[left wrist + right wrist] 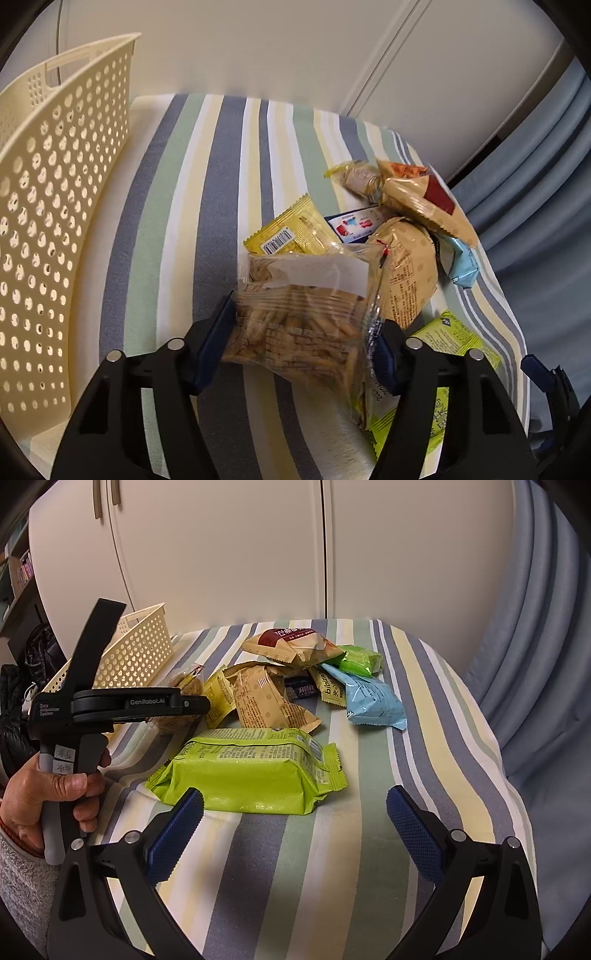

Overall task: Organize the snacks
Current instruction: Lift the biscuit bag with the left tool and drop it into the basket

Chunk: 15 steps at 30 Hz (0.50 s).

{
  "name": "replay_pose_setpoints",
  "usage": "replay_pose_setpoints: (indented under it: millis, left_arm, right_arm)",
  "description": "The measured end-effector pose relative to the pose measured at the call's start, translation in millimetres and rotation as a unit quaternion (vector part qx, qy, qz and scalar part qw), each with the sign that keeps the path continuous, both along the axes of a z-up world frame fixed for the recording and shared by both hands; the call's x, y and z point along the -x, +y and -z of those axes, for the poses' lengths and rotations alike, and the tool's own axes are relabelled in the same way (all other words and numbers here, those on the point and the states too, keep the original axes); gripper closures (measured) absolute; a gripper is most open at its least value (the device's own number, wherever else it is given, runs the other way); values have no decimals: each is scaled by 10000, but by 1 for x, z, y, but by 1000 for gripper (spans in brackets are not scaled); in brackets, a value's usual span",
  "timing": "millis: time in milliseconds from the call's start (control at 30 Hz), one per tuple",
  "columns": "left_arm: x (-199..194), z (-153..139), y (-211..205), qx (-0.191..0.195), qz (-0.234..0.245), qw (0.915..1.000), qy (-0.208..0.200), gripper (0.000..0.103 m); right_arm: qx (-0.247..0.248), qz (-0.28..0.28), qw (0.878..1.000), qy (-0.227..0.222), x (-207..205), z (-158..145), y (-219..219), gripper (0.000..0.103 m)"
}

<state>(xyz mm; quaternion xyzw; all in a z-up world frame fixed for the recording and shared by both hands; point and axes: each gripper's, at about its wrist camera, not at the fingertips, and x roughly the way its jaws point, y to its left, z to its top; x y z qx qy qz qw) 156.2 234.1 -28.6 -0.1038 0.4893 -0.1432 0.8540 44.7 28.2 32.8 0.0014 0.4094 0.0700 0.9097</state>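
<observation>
The left gripper [303, 332] is clamped on a clear bag of stick snacks [295, 317], held above the striped surface [207, 206], seemingly lifted clear. The cream perforated basket [55, 206] stands to its left, well apart, so the carry goes leftward. The right gripper [295, 834] hangs wide and empty, just short of the lime packet [247, 771].
</observation>
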Motion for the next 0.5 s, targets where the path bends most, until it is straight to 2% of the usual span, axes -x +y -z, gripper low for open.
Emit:
replay_pose_setpoints:
  millis: [133, 267, 400, 500]
  left_arm:
    - [15, -22, 4, -69, 29, 9989, -452, 48]
    - [29, -46, 18, 114, -77, 9966, -813, 52]
    - [40, -67, 37, 297, -268, 9935, -1064, 54]
    - [47, -85, 49, 271, -452, 9894, -1354, 54]
  right_arm:
    - [27, 8, 10000, -37, -2, -3, 2, 5]
    - [-10, -3, 10000, -35, -5, -5, 3, 5]
    - [60, -78, 10000, -17, -8, -4, 10, 5]
    - [70, -94, 9999, -11, -11, -3, 13, 5]
